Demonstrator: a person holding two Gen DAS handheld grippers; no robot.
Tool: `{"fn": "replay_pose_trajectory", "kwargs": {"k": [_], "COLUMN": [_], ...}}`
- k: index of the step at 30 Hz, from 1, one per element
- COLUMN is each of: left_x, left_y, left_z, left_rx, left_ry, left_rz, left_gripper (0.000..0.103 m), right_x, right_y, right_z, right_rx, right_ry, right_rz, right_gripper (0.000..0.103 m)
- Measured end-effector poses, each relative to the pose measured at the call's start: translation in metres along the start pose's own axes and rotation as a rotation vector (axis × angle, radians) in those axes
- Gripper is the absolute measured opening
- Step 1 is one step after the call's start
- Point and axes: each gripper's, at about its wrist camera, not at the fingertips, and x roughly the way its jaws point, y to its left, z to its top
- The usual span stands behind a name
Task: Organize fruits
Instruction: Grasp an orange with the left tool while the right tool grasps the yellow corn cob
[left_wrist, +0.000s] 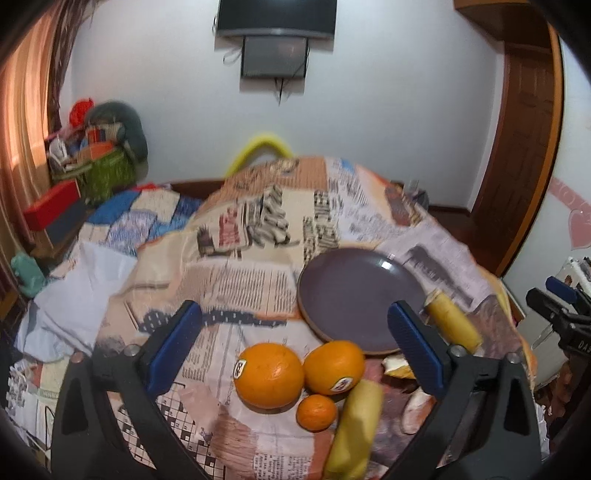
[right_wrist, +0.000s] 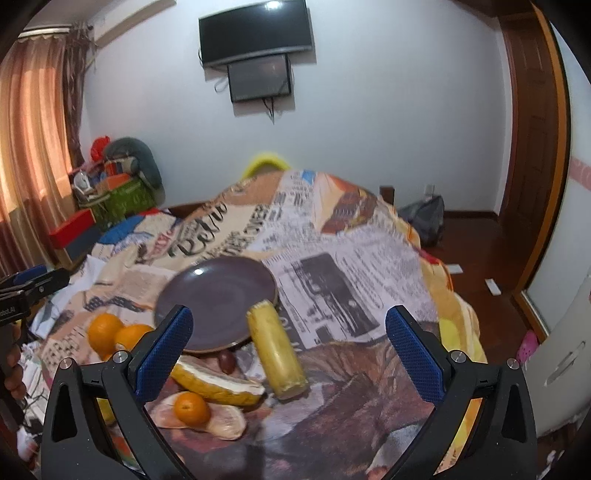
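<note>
Two large oranges (left_wrist: 269, 374) (left_wrist: 334, 367) and a small mandarin (left_wrist: 317, 412) lie on the newspaper-print cloth between the fingers of my open, empty left gripper (left_wrist: 295, 347). A yellow cylinder-shaped fruit (left_wrist: 356, 430) lies beside them. An empty purple plate (left_wrist: 354, 295) sits just beyond. In the right wrist view the plate (right_wrist: 218, 299) is ahead left, a yellow cylinder (right_wrist: 277, 356) leans at its rim, and a mandarin (right_wrist: 191, 407), a cut yellow piece (right_wrist: 218, 386), a dark fruit (right_wrist: 226, 361) and the oranges (right_wrist: 118, 334) lie nearby. My right gripper (right_wrist: 291, 345) is open and empty above them.
The cloth-covered table (right_wrist: 369, 266) drops off to a wooden floor on the right. A bed with blankets (left_wrist: 110, 229), a red box (left_wrist: 51, 205) and a green basket (left_wrist: 107, 173) stand at left. A second yellow cylinder (left_wrist: 452, 321) lies right of the plate.
</note>
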Motion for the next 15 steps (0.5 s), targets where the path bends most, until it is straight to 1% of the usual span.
{"fn": "replay_pose_trajectory", "kwargs": {"k": [2,5,8,11,12,14,15], "left_x": [0.015,0.036,0.052,0.065,0.067,0.073,0.075], "left_y": [0.002,0.001,-0.005,-0.016,-0.02,-0.03,-0.033], "left_z": [-0.003,-0.008,-0.013,-0.016,-0.017,-0.02,-0.021], "left_rx": [-0.004,-0.01,-0.002,0.025,0.039,0.076,0.091], "left_ry": [0.047,0.109,0.153,0.177,0.182,0.195,0.202], "left_rz": [-0.013,-0.046,-0.081,-0.114,-0.12,-0.132,-0.136], "left_gripper": [0.09,0.087,0.082,0.08,0.078,0.074,0.072], "right_x": [0.012,0.027,0.044,0.057,0.06,0.066,0.07], "right_y": [-0.003,-0.006,-0.007,-0.004,-0.004,-0.001,-0.001], "right_z": [-0.003,-0.008,-0.012,-0.014,-0.015,-0.017,-0.017], "right_rx": [-0.007,-0.004,0.004,-0.003,-0.008,-0.016,-0.018], "right_ry": [0.039,0.078,0.121,0.138,0.144,0.156,0.165], "right_rz": [-0.002,0.02,0.046,0.059,0.063,0.073,0.086], "right_gripper": [0.103,0.103,0.103,0.102,0.101,0.097,0.093]}}
